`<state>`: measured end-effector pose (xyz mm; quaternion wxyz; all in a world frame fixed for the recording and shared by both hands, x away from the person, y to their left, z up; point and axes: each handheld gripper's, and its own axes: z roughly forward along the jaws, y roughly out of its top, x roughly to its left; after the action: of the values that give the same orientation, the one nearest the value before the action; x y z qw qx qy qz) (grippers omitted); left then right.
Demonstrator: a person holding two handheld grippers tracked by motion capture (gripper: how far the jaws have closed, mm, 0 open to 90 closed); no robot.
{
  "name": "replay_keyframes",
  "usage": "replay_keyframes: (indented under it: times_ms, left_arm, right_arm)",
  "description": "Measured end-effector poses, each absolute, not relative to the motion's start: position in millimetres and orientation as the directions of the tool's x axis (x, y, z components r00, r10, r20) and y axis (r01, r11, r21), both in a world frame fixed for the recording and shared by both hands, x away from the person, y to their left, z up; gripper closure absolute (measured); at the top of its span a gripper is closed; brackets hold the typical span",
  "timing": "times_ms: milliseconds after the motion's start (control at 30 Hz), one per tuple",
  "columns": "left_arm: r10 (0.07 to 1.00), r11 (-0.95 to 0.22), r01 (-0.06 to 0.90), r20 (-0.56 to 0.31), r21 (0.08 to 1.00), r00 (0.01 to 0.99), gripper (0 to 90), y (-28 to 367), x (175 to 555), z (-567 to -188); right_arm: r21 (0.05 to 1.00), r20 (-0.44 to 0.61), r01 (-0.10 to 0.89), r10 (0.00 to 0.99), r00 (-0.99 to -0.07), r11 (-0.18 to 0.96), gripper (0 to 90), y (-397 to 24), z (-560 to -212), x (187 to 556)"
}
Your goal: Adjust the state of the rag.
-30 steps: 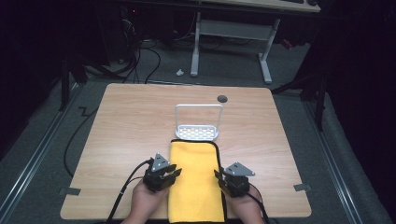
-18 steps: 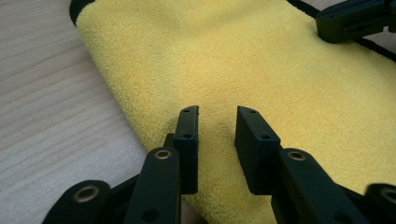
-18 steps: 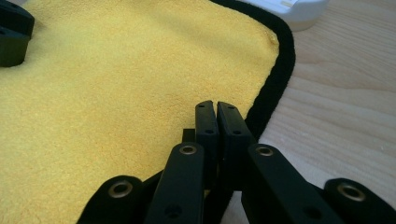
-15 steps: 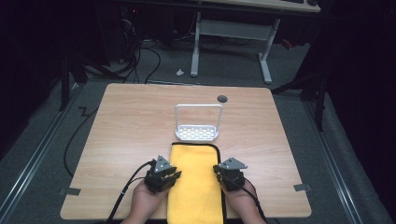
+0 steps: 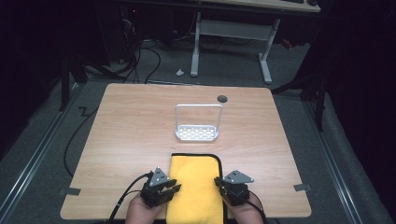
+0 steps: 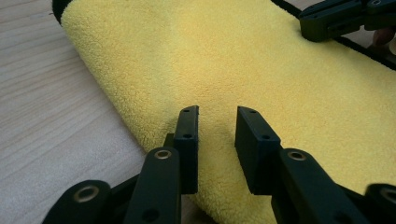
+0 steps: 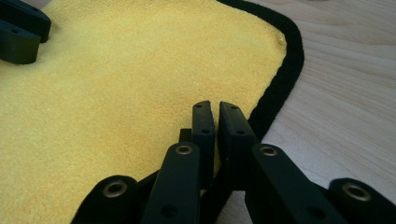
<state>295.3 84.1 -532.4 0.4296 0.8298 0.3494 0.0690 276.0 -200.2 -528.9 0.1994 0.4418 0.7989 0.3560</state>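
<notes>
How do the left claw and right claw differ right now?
The left claw has a clear gap between its jaws; the right claw is nearly closed, having just been closing. The left sits at the folded plain edge of the yellow towel, the right at the black-trimmed edge. Both sit low at the towel's near end.

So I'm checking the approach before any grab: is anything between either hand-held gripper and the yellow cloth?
Nothing visible. The left hand-held gripper stands apart-jawed right at the cloth, and the right hand-held gripper, jaws nearly together, sits at its black-trimmed edge.
</notes>
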Motion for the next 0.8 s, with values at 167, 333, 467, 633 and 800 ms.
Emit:
replay_keyframes:
  times_ms: [167,333,467,633,800]
  left_arm:
    - [0.634,-0.359,0.539,-0.225,0.762,0.740,68.1,87,298,-532]
    - [0.687,-0.296,0.540,-0.217,0.788,0.694,56.9,95,316,-523]
    - [0.734,-0.237,0.581,-0.248,0.779,0.632,45.6,97,346,-521]
    - [0.764,-0.199,0.650,-0.299,0.734,0.572,40.2,92,378,-526]
    - [0.770,-0.184,0.663,-0.313,0.726,0.556,39.5,88,384,-532]
  right_arm:
    - [0.750,0.017,0.568,0.849,-0.528,0.338,83.0,-202,-529,276]
    - [0.774,0.021,0.553,0.860,-0.509,0.309,79.5,-206,-525,277]
    - [0.776,0.034,0.562,0.871,-0.491,0.286,78.6,-213,-525,280]
    - [0.783,0.041,0.562,0.878,-0.476,0.268,77.7,-218,-524,280]
    - [0.784,0.047,0.563,0.880,-0.472,0.260,76.2,-221,-524,282]
